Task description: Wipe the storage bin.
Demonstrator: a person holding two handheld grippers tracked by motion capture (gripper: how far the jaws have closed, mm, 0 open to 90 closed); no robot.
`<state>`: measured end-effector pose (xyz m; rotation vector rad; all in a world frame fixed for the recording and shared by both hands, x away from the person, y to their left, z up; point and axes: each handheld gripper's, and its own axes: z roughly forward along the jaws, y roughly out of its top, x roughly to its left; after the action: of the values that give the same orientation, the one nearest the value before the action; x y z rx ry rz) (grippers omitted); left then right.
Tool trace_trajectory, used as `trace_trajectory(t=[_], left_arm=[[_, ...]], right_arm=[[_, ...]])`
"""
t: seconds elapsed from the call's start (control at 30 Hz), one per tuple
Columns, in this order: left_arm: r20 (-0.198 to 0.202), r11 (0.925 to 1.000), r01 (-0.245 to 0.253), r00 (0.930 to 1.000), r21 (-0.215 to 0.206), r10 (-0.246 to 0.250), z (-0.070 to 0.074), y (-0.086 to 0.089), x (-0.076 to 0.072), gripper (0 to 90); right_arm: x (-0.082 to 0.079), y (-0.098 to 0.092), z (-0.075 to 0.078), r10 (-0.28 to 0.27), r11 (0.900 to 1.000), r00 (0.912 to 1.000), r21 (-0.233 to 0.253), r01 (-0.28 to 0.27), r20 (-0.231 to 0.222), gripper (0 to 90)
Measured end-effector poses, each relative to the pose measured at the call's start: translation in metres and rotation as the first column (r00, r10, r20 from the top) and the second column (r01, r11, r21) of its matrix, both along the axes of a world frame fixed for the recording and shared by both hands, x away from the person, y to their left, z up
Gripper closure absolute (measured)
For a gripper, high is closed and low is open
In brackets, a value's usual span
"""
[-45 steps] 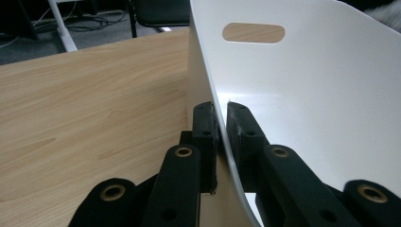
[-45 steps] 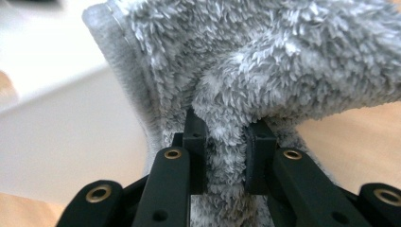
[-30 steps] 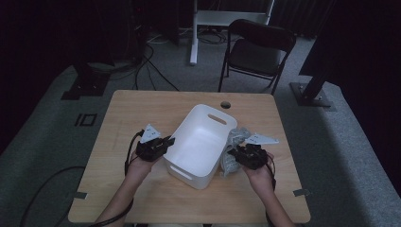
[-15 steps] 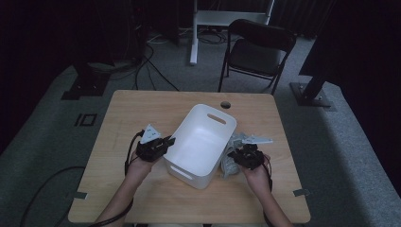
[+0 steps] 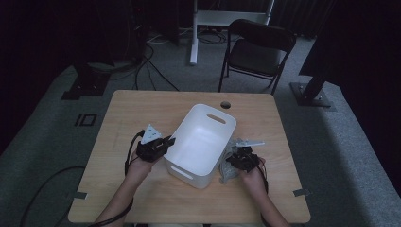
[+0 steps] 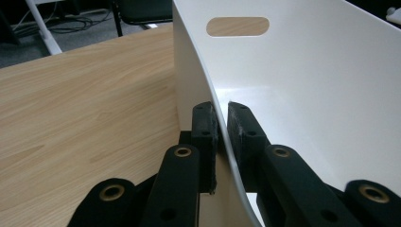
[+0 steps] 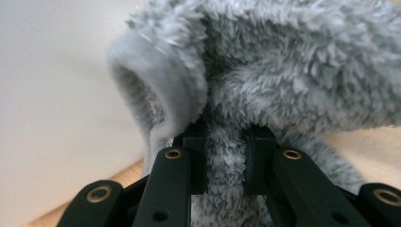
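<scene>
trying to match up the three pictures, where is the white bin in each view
High view: white bin mid-table, between the two grippers.
Left gripper view: its wall fills the right side, rim pinched between the jaws.
Right gripper view: the pale surface at left is probably its side.
Shared landmark: the wooden table.

bin point(image 5: 201, 142) mid-table point(image 5: 142, 109), fleece point(image 5: 228, 165) right of it

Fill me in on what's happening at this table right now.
A person at a wooden table works with a tool in each hand. The left tool is clamped on the side wall of a white plastic bin, its jaws pinching the rim. The right tool grips a fluffy grey cloth lying on the table just beside the bin. The bin looks empty; the cloth is not yet inside.
</scene>
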<state>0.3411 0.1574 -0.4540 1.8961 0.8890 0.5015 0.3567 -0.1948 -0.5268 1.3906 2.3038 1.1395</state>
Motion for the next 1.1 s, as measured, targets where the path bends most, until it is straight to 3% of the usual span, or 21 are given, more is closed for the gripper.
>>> trace_trajectory(t=[0.1,0.2,0.33,0.4,0.47,0.77,1.1], left_arm=[[0.003,0.9998,-0.019,0.9998,-0.003,0.019,0.0,-0.001,0.0,81.6],[0.005,0.9997,-0.024,0.9997,-0.001,0.024,0.0,-0.001,-0.001,81.6],[-0.006,0.9999,-0.013,0.9999,-0.001,0.013,0.0,0.0,0.0,82.0],[-0.014,1.0,0.004,0.9999,-0.005,-0.004,0.0,-0.001,0.0,81.9],[-0.014,0.9997,0.023,0.9996,0.008,-0.023,0.001,-0.001,0.0,81.9],[-0.018,0.999,0.045,0.9988,0.008,-0.045,0.001,-0.001,0.001,81.7],[-0.01,0.999,0.042,0.9991,0.01,-0.042,0.001,-0.001,0.001,81.5]], right_arm=[[0.002,-0.002,0.003,0.004,1.0,0.9999,0.01,-0.004,-0.013,75.9],[0.0,-0.005,0.012,0.015,0.999,0.9999,0.032,-0.015,0.008,75.9],[-0.011,-0.023,0.048,0.02,0.989,0.9912,0.142,-0.039,0.131,75.8],[-0.013,-0.03,0.063,0.013,0.985,0.9853,0.169,-0.042,0.171,75.8],[-0.01,-0.033,0.069,-0.005,0.986,0.9822,0.166,-0.027,0.188,75.8],[0.004,-0.029,0.045,-0.017,0.993,0.9928,0.119,0.003,0.119,75.7],[0.012,-0.028,0.034,-0.033,0.993,0.9962,0.119,0.023,0.081,75.7]])
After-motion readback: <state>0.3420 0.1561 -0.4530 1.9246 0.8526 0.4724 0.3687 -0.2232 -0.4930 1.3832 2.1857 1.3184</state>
